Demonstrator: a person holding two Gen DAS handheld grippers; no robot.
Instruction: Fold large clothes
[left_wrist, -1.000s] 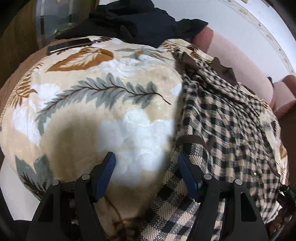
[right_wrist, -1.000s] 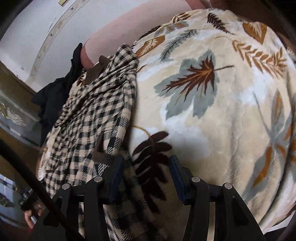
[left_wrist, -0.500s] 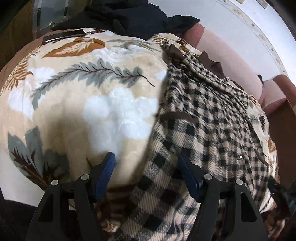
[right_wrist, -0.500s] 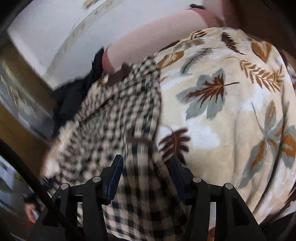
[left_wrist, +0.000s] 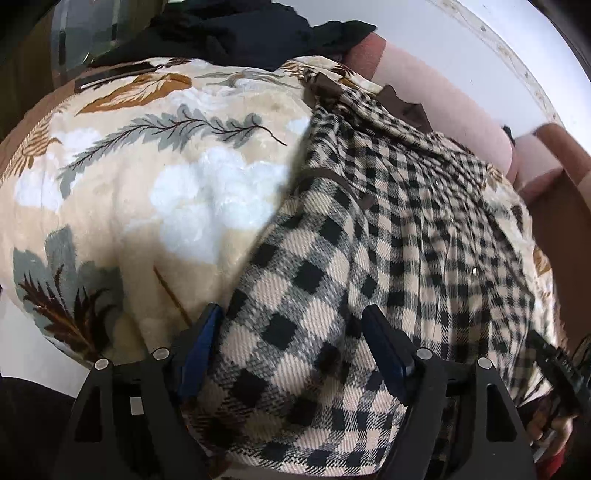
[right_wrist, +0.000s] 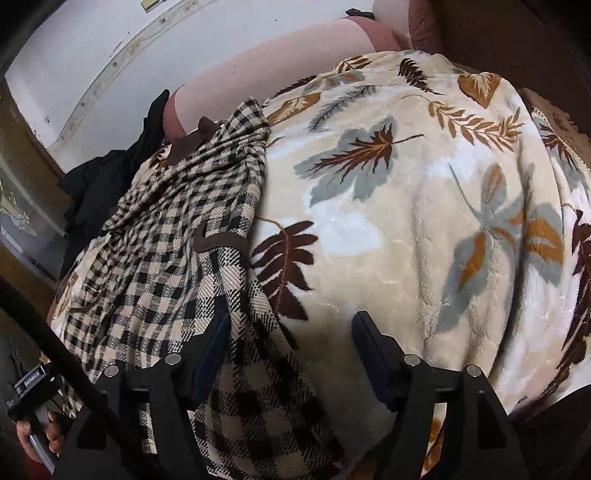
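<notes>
A black-and-cream checked garment (left_wrist: 388, 221) with brown trim lies lengthwise on a leaf-print blanket (left_wrist: 166, 192). In the left wrist view my left gripper (left_wrist: 295, 332) is open, its blue-padded fingers either side of the garment's near hem. In the right wrist view the same garment (right_wrist: 177, 229) lies at the left on the blanket (right_wrist: 424, 221). My right gripper (right_wrist: 291, 339) is open, its left finger over the garment's right edge, its right finger over bare blanket. I cannot tell if either gripper touches the cloth.
A pile of black clothes (left_wrist: 240, 33) lies at the far end; it also shows in the right wrist view (right_wrist: 110, 177). A pink cushion (right_wrist: 277, 70) and a white wall (right_wrist: 110, 44) stand behind. The other hand-held gripper's handle (right_wrist: 33, 387) is at lower left.
Both grippers stayed open. The left one moved right, from over the blanket to over the garment's hem. The right one swung left over the garment, then back to its right edge.
</notes>
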